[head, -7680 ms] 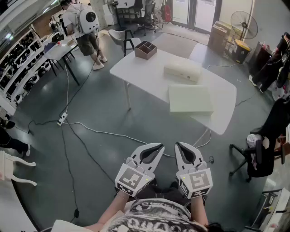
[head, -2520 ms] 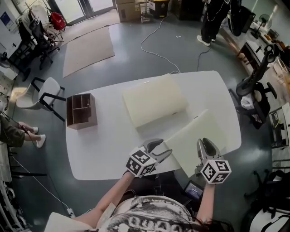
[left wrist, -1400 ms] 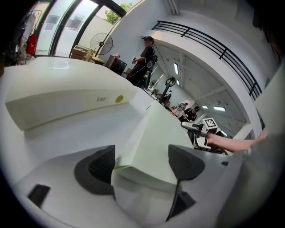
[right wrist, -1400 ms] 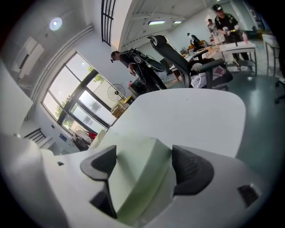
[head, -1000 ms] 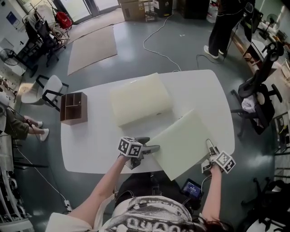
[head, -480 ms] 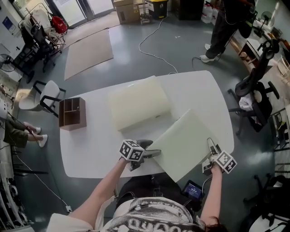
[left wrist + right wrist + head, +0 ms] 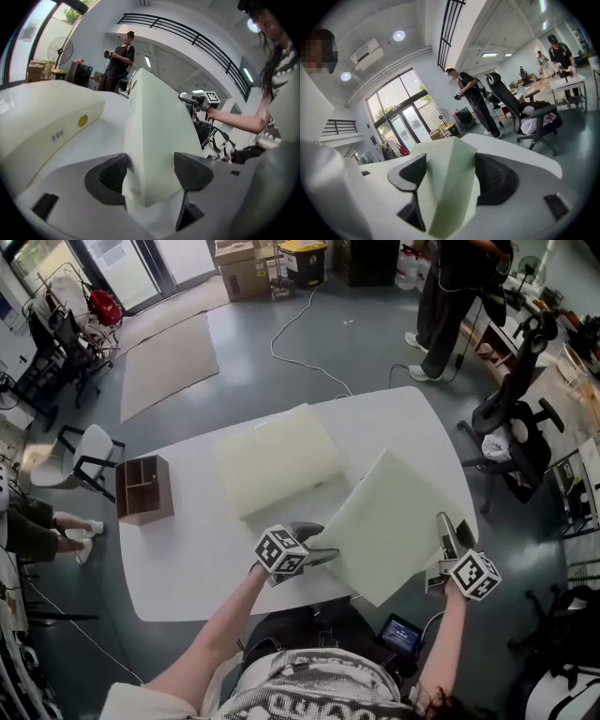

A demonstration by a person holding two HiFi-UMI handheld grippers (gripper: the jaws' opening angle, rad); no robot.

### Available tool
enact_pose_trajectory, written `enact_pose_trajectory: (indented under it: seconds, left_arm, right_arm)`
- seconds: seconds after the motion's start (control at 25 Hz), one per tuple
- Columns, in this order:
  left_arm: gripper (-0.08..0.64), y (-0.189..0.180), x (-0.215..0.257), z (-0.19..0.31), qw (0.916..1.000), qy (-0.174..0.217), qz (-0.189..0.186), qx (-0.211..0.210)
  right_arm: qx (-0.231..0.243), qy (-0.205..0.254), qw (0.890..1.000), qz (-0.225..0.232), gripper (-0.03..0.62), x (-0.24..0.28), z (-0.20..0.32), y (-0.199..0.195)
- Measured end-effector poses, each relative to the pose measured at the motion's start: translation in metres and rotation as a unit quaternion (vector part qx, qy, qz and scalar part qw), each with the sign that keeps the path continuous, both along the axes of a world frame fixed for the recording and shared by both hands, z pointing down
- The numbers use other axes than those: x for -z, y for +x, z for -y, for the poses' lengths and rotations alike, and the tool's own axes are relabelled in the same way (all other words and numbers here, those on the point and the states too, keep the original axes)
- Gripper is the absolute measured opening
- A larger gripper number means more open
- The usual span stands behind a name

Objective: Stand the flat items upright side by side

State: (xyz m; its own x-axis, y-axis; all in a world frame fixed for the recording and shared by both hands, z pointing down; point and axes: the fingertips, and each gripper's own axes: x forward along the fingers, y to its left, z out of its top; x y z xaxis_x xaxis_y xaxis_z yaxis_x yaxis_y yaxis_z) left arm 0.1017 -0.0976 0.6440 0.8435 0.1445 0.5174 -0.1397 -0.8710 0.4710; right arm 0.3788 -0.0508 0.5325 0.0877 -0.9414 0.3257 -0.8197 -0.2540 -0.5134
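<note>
I have the left gripper (image 7: 323, 545) and right gripper (image 7: 443, 531) closing on opposite corners of the pale board (image 7: 384, 521), pads gripping it, tilted up off the table (image 7: 187, 559).

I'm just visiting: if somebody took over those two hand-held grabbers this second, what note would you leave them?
Left gripper: jaws closing on the left corner of the near slab.
Right gripper: jaws closing on its right corner.
Near slab: tilted over the front right of the table, not upright yet.
Far slab: lying flat mid-table, untouched.
Done: nothing stands yet.
Left: stand the near slab up, then the far slab beside it.
</note>
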Motion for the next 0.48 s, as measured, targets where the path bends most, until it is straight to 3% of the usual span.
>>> enact_pose_trajectory:
  seconds: [0.28,0.48]
  left_arm:
    - [0.319,0.014,0.009,0.010,0.9961,0.082,0.008,-0.032]
    - [0.318,0.022,0.013,0.023,0.9883,0.141,0.022,-0.053]
  right_arm:
    - [0.014,0.047,0.996,-0.074,0.318,0.059,-0.005,-0.018]
    - [0.016,0.079,0.992,-0.101,0.304,0.090,-0.012,-0.036]
